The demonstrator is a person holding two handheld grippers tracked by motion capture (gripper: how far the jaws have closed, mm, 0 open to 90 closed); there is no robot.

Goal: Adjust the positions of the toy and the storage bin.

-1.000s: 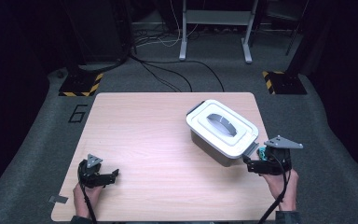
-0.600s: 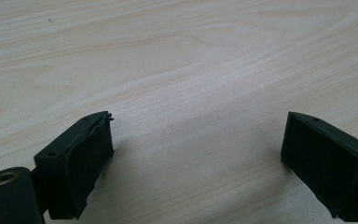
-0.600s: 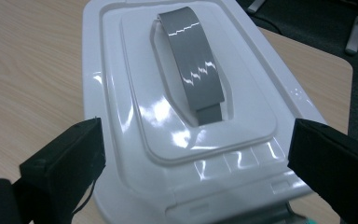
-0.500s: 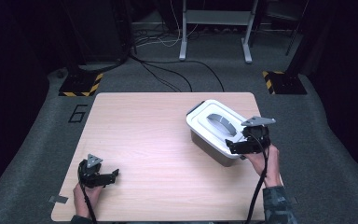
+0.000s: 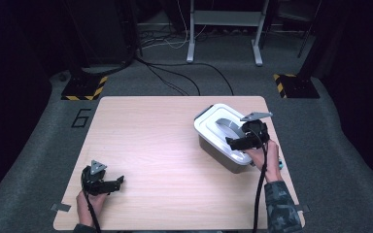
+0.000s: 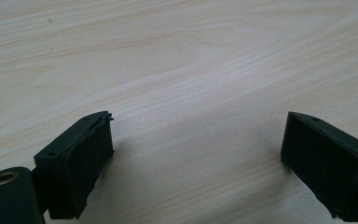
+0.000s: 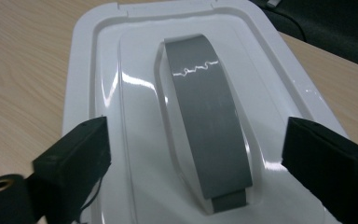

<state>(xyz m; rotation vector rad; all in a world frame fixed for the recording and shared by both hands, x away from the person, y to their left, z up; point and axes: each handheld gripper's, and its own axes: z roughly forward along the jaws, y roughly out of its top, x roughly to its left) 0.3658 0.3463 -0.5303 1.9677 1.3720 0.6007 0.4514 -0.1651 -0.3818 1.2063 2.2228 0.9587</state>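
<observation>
A white lidded box (image 5: 207, 127) stands on the right half of the wooden table (image 5: 160, 141). Its lid (image 7: 121, 88) carries a grey arched handle (image 7: 205, 121) along its middle. My right gripper (image 5: 234, 142) hovers over the near end of the lid. Its jaws have just been closing a little, and in the right gripper view (image 7: 196, 133) they still stand wide on either side of the handle, clear of it. Near the table's front left my left gripper (image 5: 116, 183) rests low, open (image 6: 198, 126) over bare wood (image 6: 168, 56).
Dark carpet surrounds the table, with a "6" (image 5: 80, 118) marked at its left. Cables (image 5: 175, 77), two yellow-black striped blocks (image 5: 83, 89) and a metal stand (image 5: 223, 29) lie beyond the far edge. The box sits close to the table's right edge.
My right gripper has moved from beside the box's near right corner up and over the lid, toward the left. The left gripper has stayed put.
</observation>
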